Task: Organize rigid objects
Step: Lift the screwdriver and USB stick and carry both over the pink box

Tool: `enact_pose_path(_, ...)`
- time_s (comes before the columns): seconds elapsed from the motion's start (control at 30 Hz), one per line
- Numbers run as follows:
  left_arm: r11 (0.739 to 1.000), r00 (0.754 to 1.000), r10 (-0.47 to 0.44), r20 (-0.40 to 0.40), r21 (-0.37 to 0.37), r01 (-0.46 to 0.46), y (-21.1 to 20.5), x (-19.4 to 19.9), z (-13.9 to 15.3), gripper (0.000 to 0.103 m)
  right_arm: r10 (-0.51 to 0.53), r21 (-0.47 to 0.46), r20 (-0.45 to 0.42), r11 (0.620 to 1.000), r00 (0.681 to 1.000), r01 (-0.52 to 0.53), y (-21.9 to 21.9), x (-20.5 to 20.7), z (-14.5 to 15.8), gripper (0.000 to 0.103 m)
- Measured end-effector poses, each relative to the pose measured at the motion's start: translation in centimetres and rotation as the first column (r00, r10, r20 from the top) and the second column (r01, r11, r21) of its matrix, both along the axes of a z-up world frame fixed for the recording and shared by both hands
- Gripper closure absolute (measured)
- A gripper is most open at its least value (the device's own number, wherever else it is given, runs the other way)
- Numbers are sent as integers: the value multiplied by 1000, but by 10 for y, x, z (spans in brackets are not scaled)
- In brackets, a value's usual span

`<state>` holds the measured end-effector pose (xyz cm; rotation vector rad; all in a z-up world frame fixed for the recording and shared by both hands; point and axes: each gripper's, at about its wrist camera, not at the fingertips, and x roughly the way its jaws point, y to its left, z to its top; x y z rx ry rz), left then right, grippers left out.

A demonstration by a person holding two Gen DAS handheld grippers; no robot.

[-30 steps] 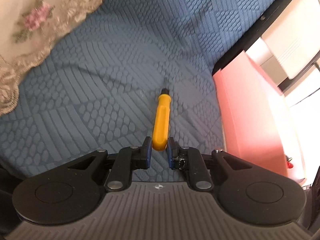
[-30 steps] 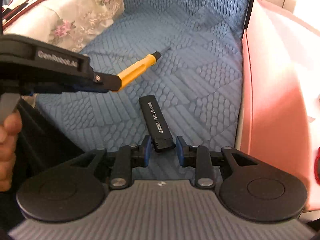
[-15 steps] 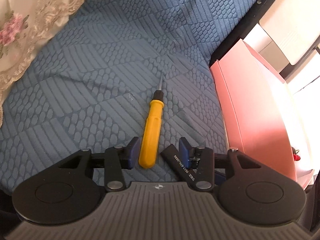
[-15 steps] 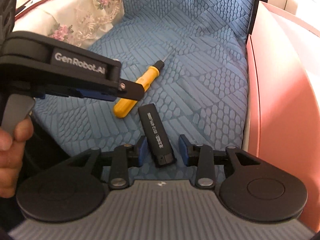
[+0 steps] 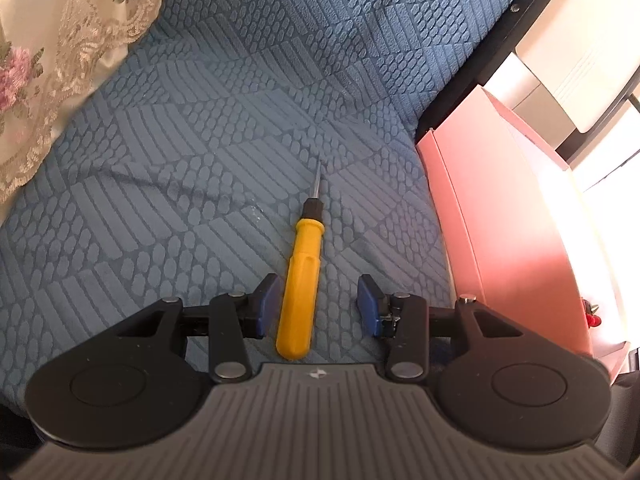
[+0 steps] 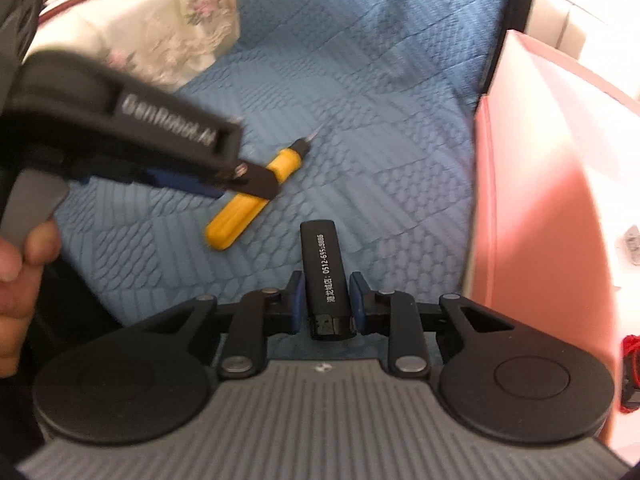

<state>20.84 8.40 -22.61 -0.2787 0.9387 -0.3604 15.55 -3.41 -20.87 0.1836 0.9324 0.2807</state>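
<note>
The blue quilted bed cover (image 5: pixel 248 128) carried everything, and I take the pink box (image 6: pixel 532 208) at its edge as my landmark. Inside that box I could see only small unclear bits near its far side, so I could not tell how much was already sorted. In my judgement most of the work was left, because two rigid things were not yet in the box.

The yellow screwdriver (image 5: pixel 300 280) lay flat on the cover, well apart from the pink box, with its tip pointing away from me. My left gripper (image 5: pixel 316 304) had its fingers apart around the handle, not pressing it.

The black stick (image 6: pixel 326 276) was nearer to the pink box. My right gripper (image 6: pixel 325 304) had just been closing, and its fingers seemed to press both sides of the stick.
</note>
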Motion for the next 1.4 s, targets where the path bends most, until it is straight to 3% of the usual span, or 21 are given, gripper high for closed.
enact_pose_path(0.13,1000,1000,-20,17,-2,20,-6,5,-3,54,-16,-6,1,1000,1000,16,-2,1,-1,76)
enact_pose_path(0.5,987,993,-97,68,132,88,-33,19,-20,54,-19,-6,-33,1000,999,19,0,6,-10,76)
enact_pose_path(0.63,987,992,-94,79,137,83,-33,22,-23,55,-25,-2,-35,1000,999,25,1,8,-10,76)
enact_pose_path(0.73,983,990,-109,87,157,94,-35,24,-26,63,-23,-6,-29,1000,999,23,2,9,-10,76)
enact_pose_path(0.8,978,990,-99,96,191,80,-37,25,-27,81,-20,-10,-24,1000,1000,19,3,11,-10,76)
enact_pose_path(1.07,993,995,-46,89,116,36,-25,24,-24,81,-34,5,-15,999,999,34,3,12,-8,76)
enact_pose_path(1.4,999,991,3,136,32,-7,-13,9,5,81,-71,48,35,996,997,69,-5,6,7,76)
